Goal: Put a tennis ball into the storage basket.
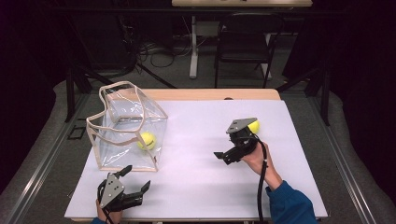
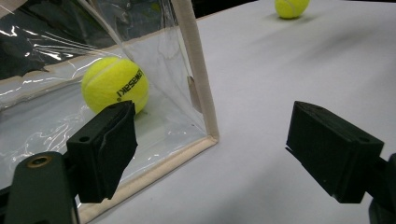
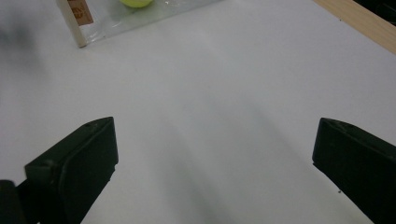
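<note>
**Both tongs wide open, one ball in the bag, one on the white surface**

Left tongs (image 1: 135,179) at the near left edge of the white surface (image 1: 196,186), jaws spread wide, holding nothing, just in front of the clear bag (image 1: 128,126). In the left gripper view, left tongs (image 2: 210,149) aimed at the near corner of the clear bag (image 2: 56,126), one jaw close against the transparent wall, beige trim between the jaws.

First tennis ball (image 1: 146,140) inside the bag, resting on its bottom near the right wall; black lettering readable on this ball (image 2: 115,84) through the plastic.

Right tongs (image 1: 222,157) near the middle right of the surface, also wide open and empty, pointing left toward the bag. Second tennis ball (image 1: 254,126) on the surface just behind the right gripper, partly hidden by its grey plate; seen far off as well (image 2: 291,7) from the left gripper. In the right gripper view, bare white surface (image 3: 210,116) between the jaws.
</note>
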A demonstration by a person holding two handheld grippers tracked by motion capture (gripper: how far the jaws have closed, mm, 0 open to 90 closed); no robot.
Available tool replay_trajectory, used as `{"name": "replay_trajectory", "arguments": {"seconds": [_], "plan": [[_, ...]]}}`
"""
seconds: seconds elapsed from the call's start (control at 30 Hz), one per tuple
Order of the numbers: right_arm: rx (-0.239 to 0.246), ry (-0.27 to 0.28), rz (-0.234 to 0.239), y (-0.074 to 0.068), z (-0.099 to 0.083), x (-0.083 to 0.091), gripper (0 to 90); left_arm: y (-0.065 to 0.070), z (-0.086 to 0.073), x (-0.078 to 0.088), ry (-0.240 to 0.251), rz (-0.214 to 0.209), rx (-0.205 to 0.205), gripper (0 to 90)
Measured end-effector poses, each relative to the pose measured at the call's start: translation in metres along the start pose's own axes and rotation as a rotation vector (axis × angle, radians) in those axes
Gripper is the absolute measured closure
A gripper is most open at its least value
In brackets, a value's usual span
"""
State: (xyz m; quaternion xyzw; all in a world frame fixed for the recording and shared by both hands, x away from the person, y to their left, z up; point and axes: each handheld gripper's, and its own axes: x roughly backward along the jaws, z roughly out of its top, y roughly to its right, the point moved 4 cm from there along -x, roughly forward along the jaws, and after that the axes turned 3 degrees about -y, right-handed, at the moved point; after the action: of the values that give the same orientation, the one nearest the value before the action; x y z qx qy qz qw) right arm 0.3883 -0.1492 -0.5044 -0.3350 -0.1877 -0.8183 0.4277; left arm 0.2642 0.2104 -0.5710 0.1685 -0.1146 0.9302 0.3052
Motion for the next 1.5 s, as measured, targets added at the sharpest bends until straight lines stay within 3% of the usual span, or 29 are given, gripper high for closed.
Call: {"name": "replay_trajectory", "arguments": {"seconds": [0.47,0.73,1.5], "plan": [[-0.001,-0.017,0.000,0.001,-0.020,0.002,0.1,0.001,0.000,0.000,0.000,0.001,-0.006,16.2],[-0.025,-0.015,-0.024,0.012,-0.027,0.009,0.0,0.001,0.000,0.000,0.004,0.001,-0.005,16.2],[-0.057,-0.025,-0.077,0.028,-0.035,0.021,0.0,0.000,0.000,0.001,0.004,0.002,-0.005,16.2]]}}
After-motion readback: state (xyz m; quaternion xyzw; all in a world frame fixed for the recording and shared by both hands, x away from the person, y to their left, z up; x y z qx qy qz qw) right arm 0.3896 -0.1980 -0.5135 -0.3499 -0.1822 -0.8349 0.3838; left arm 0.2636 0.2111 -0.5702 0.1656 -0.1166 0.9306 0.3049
